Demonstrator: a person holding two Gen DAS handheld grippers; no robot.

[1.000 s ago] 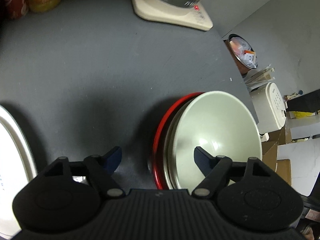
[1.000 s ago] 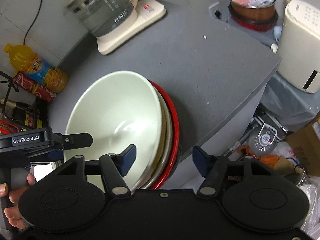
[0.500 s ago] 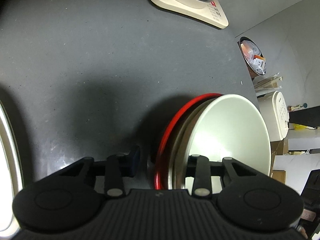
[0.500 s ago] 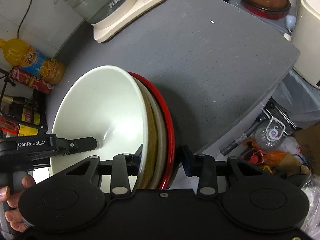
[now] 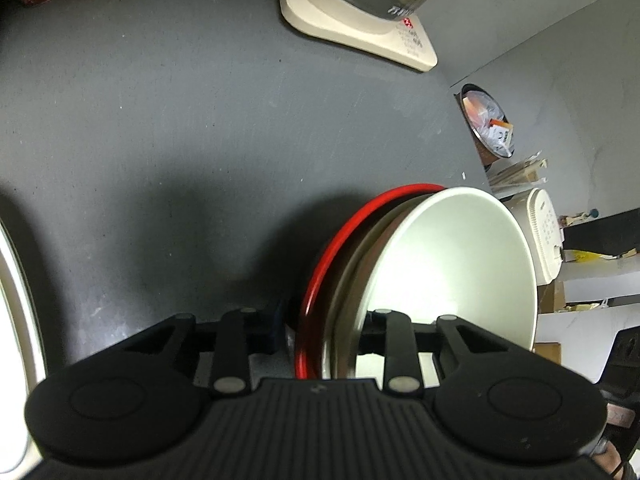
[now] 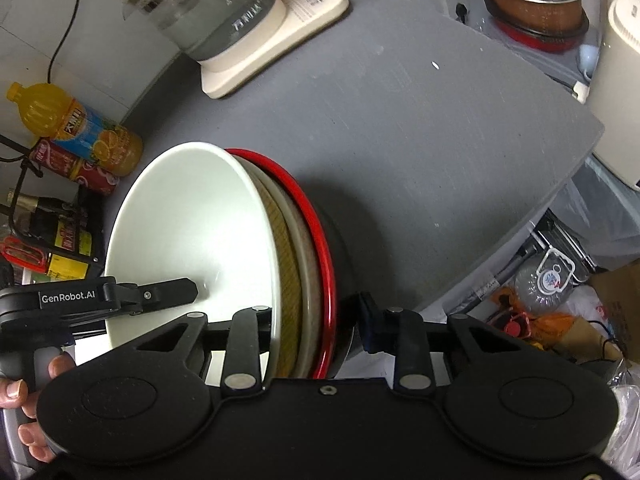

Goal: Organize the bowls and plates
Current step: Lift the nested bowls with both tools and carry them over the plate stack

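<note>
A stack of nested dishes stands on the grey table: a pale green bowl (image 5: 452, 264) on top, a beige bowl under it, and a red-rimmed bowl (image 5: 340, 236) at the bottom. The same stack shows in the right wrist view, with the pale bowl (image 6: 192, 224) and the red rim (image 6: 316, 232). My left gripper (image 5: 324, 330) is shut on the near rim of the stack. My right gripper (image 6: 316, 322) is shut on the opposite rim. The left gripper's finger also shows inside the pale bowl in the right wrist view (image 6: 160, 294).
A glass kettle on a cream base (image 6: 256, 28) stands at the back. An orange juice bottle (image 6: 80, 128) and a red can (image 6: 76, 168) stand at the back left. A white plate (image 5: 16, 288) lies at the left. The table edge (image 6: 552, 200) is to the right.
Both grippers closed from open onto opposite rims of the dish stack. The stack now appears tilted and nearer in both views.
</note>
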